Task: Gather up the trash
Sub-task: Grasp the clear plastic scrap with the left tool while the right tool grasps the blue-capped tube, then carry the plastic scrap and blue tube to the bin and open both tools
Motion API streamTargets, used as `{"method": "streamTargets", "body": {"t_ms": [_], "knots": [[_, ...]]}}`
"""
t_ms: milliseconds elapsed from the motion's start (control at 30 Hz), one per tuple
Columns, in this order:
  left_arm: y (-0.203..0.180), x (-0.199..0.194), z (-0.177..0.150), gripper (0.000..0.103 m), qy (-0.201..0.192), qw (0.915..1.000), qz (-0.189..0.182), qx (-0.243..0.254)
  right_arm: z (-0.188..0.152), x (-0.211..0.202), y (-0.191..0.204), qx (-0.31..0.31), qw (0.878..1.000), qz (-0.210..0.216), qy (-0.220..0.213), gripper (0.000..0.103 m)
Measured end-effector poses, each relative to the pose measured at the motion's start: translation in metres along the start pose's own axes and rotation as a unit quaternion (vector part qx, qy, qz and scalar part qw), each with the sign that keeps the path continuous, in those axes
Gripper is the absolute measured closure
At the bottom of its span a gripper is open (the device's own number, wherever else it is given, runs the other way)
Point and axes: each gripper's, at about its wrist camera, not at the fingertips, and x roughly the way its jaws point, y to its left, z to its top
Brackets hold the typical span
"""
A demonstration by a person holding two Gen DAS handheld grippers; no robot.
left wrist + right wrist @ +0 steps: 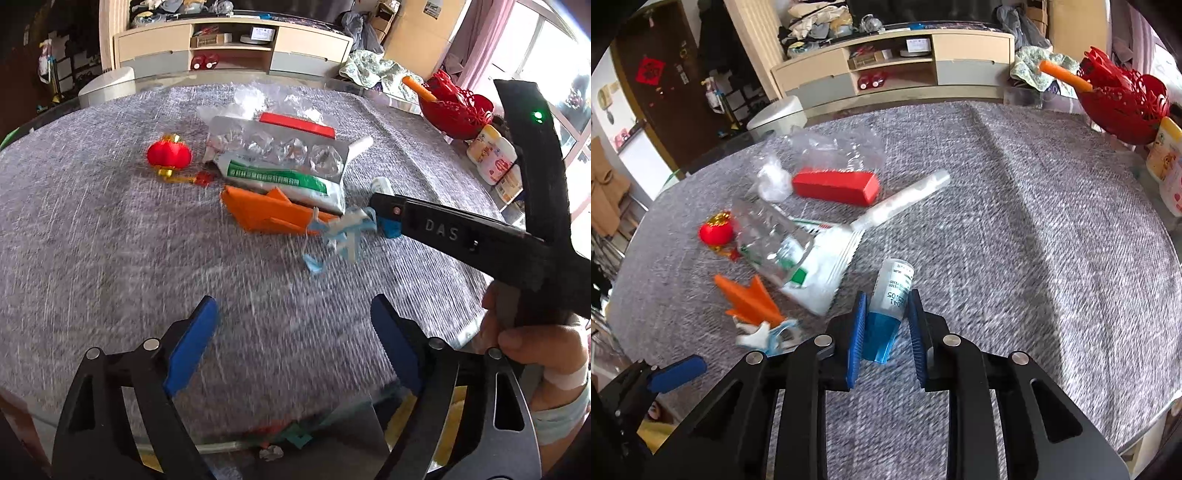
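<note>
Round table w/ grey woven cloth, trash scattered near its middle. Right gripper has its blue pads clamped on a small plastic bottle: white printed label up top, blue translucent cap end down between the pads. Bottle sits low over the cloth, tilted slightly away from the camera.

Left gripper is empty, jaws apart w/ nothing between them, hovering over bare cloth near the table's front edge. In the left wrist view the right gripper's black arm crosses in from the right, a hand gripping its handle.

Trash on the cloth: orange folded paper piece, crumpled light-blue & white scrap just beside it, white pouch w/ green print, clear blister tray lying over the pouch, red rectangular box, clear crumpled plastic bag behind the box, white tube. Small red lantern ornament lies left of the pile.

Far right edge of the table: red openwork basket w/ an orange stick in it.
</note>
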Motion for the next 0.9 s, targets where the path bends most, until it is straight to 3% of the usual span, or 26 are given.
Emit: {"method": "streamTargets", "body": {"t_ms": [533,600,667,900], "knots": [[-0.022,0.027,0.033,0.051,-0.004,0.9995,-0.031,0.011,0.005,-0.001,-0.029,0.013,1.000,-0.015,-0.015,0.082],[-0.023,0.028,0.034,0.057,-0.005,0.9994,-0.032,0.012,0.006,-0.002,-0.028,0.013,1.000,-0.016,-0.015,0.082],[-0.025,0.027,0.035,0.073,-0.006,0.9992,-0.038,0.013,0.004,-0.005,-0.027,0.012,1.000,-0.016,-0.014,0.082],[-0.026,0.016,0.025,0.082,-0.003,0.9991,-0.038,0.017,-0.012,-0.020,-0.028,0.011,1.000,-0.014,-0.010,0.082]]}}
